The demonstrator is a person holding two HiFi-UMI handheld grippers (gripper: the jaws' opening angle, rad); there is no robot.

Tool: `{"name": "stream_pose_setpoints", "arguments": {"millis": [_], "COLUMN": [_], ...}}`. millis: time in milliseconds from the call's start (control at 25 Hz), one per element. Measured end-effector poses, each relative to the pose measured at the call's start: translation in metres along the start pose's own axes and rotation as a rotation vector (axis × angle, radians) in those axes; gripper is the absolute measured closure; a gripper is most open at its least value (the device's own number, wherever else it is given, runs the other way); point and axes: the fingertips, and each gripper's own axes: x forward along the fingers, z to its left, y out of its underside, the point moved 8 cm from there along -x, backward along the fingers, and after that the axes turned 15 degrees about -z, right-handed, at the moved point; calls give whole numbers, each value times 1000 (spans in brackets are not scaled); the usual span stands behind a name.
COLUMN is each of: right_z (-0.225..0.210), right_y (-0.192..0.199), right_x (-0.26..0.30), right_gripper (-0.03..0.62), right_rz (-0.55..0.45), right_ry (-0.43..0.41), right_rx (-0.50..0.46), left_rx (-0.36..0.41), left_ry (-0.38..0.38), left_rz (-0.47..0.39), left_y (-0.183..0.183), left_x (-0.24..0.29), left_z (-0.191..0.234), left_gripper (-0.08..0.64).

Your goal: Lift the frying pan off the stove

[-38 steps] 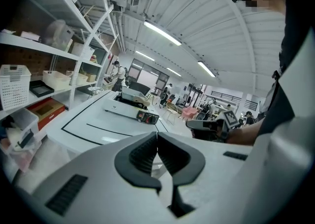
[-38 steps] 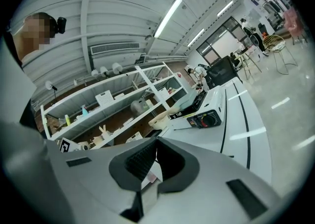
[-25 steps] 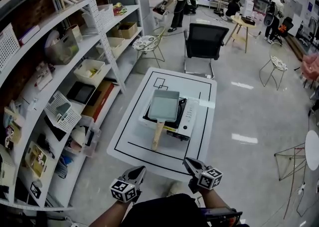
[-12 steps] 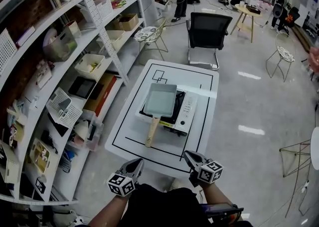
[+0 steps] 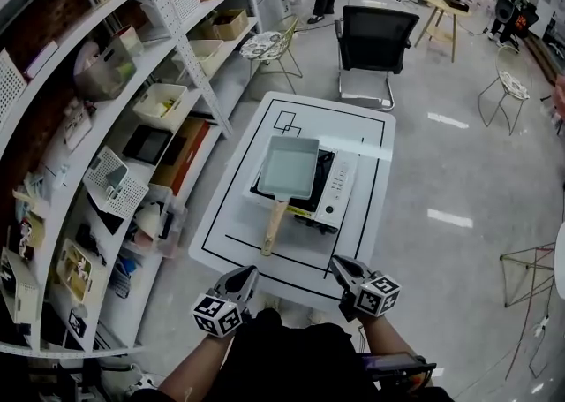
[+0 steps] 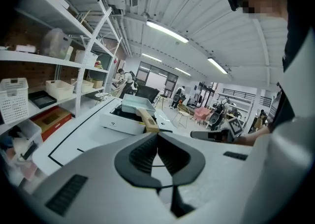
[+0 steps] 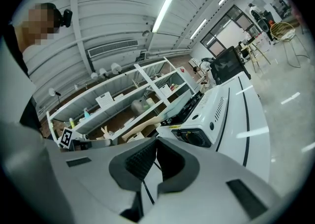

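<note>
A rectangular pale grey frying pan (image 5: 287, 168) with a wooden handle (image 5: 274, 225) sits on a white portable stove (image 5: 334, 200) on the white table (image 5: 231, 222). The handle points toward me. Both grippers hover just short of the table's near edge, apart from the pan. My left gripper (image 5: 247, 275) is shut and empty, below and left of the handle. My right gripper (image 5: 337, 263) is shut and empty, off the stove's front right corner. In the left gripper view the closed tips (image 6: 157, 137) line up under the handle (image 6: 147, 120). The right gripper view has the stove (image 7: 204, 114) ahead of the shut gripper (image 7: 156, 144).
White shelving (image 5: 132, 117) loaded with bins and boxes runs along the left, close to the table. A black office chair (image 5: 375, 42) stands beyond the table's far end. Wire chairs (image 5: 269, 47) and people are further back. Bare grey floor lies to the right.
Both grippers have edged forward toward the table's near edge, still shut. The pan stays on the stove.
</note>
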Motion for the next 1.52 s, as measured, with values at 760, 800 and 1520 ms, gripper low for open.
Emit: {"name": "stream_pose_setpoints", "arguments": {"millis": [760, 800, 1520], "right_z": [10, 12, 18], "right_y": [-2, -2, -1], "right_x": [46, 48, 46], "right_gripper": [566, 566, 566], "right_rz": [-3, 3, 17], "right_ry": [101, 105, 228], "right_rx": [-94, -105, -161], "left_rx": [-74, -79, -291], "left_ry": [111, 120, 228], "left_rz": [25, 31, 173], "left_y": [-18, -18, -4], "left_x": [49, 52, 114], "left_z": [69, 72, 104], "left_gripper": [551, 551, 441]}}
